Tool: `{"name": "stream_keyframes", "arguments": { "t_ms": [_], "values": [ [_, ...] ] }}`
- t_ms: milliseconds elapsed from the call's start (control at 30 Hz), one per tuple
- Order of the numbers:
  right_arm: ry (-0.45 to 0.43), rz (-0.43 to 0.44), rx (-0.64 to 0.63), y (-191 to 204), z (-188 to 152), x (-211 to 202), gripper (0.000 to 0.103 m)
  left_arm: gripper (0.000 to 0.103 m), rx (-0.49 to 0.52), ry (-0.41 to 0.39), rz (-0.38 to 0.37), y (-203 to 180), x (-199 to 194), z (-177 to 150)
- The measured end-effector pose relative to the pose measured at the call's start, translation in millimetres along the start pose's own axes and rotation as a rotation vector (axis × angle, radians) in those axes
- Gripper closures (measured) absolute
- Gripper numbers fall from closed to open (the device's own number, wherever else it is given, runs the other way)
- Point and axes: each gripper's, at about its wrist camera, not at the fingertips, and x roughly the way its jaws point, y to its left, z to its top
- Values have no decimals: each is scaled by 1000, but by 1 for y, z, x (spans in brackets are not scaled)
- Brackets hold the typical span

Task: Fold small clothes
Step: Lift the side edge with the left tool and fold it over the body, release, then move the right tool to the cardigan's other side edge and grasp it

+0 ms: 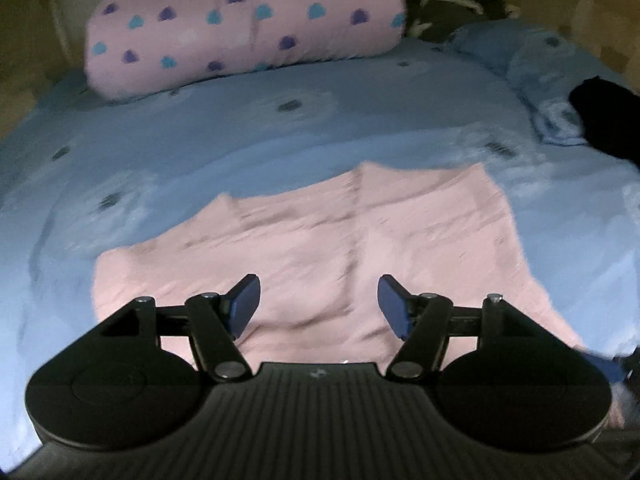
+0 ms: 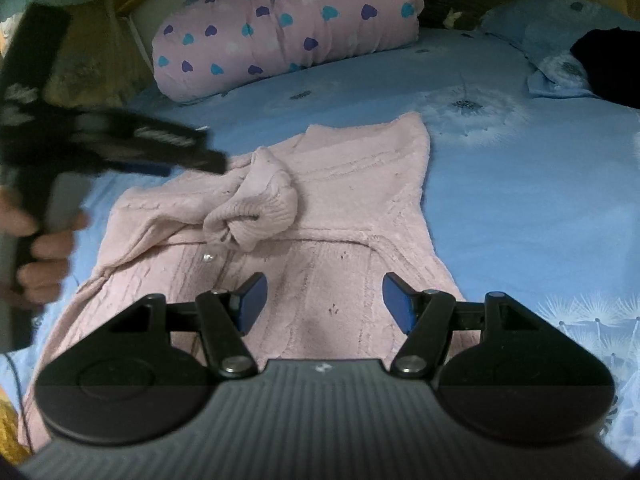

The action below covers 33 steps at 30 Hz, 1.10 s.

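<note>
Pink knitted cardigan (image 2: 328,208) is lying on the blue dandelion-print bed (image 2: 520,184), sleeve bunched at 12 o'clock. Left gripper (image 1: 319,306) and right gripper (image 2: 325,302) fingers are standing wide, gripping nothing.

My left-wrist view is smeared, so the pink sweater (image 1: 320,248) shows no knit detail there. From my right wrist, the left gripper (image 2: 168,156) left of the sweater is a dark blur, its fingers indistinct. Beyond the sweater, a black garment (image 2: 612,68) runs off the frame's right edge.
</note>
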Motion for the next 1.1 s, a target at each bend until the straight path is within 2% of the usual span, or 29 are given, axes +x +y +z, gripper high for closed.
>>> {"name": "stream_keyframes", "arguments": {
  "t_ms": [167,333,433,633,833,900,1100],
  "values": [
    [-5,-6,-12,1,-3,-1,37,25,-41,24,60,40,-21,-24],
    [-6,-41,-40,5,-7,0,37,24,-77,-28,110,73,-31,-45],
    [-5,-54,-61,7,-10,2,37,24,-127,-78,98,88,-28,-50],
    [-11,-79,-123,19,-16,7,37,24,-179,-92,56,102,-2,-50],
    [-39,-52,-148,40,-8,10,37,24,-151,-120,57,108,18,-54],
    [-32,-11,-118,46,-2,12,37,24,-169,-92,48,111,24,-53],
    [-45,84,12,74,20,26,37,23,-186,-94,12,118,24,-53]
  ]
}}
